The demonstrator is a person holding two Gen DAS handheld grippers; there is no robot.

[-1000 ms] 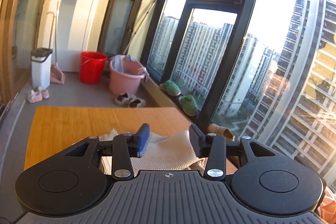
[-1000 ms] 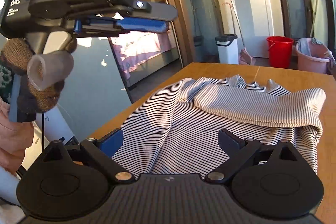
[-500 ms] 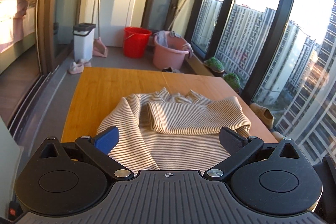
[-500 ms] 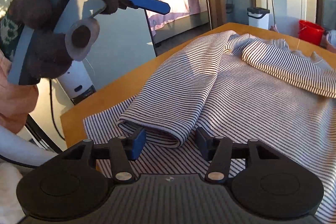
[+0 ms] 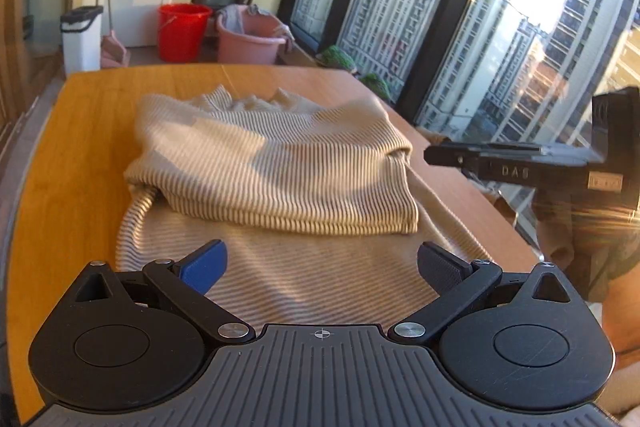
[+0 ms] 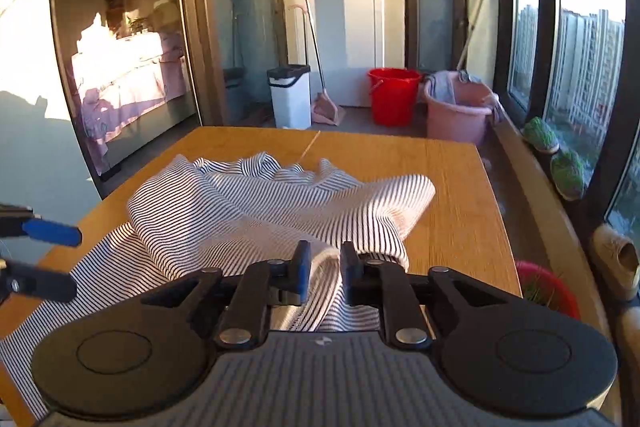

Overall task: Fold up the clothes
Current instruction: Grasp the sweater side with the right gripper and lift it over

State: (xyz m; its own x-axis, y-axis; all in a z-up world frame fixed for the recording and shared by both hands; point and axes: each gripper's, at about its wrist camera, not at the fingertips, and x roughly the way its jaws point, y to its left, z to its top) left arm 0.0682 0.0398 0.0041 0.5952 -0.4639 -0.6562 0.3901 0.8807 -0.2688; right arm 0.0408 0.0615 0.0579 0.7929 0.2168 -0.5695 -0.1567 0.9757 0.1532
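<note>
A striped knit shirt (image 5: 276, 163) lies on the wooden table (image 5: 80, 131), its upper part folded over into a thick band. My left gripper (image 5: 322, 269) hovers wide open above the near part of the shirt with nothing between its fingers. In the right wrist view my right gripper (image 6: 325, 271) is shut on a bunched fold of the striped shirt (image 6: 240, 211), which rises off the table into the jaws. The left gripper's blue fingertip (image 6: 52, 231) pokes in at that view's left edge. The right gripper's body (image 5: 520, 163) shows to the right in the left wrist view.
Bare table top (image 6: 460, 179) lies right of the shirt. Beyond the far edge stand a white bin (image 6: 290, 95), a red bucket (image 6: 394, 95) and a pink tub (image 6: 458, 111). Tall windows (image 5: 400, 7) run along the right side, with slippers (image 6: 540, 135) on the sill.
My right gripper shut on the sleeve fold it straddled and carried it rightward across the shirt. My left gripper opened wide and came down near the shirt's near part.
</note>
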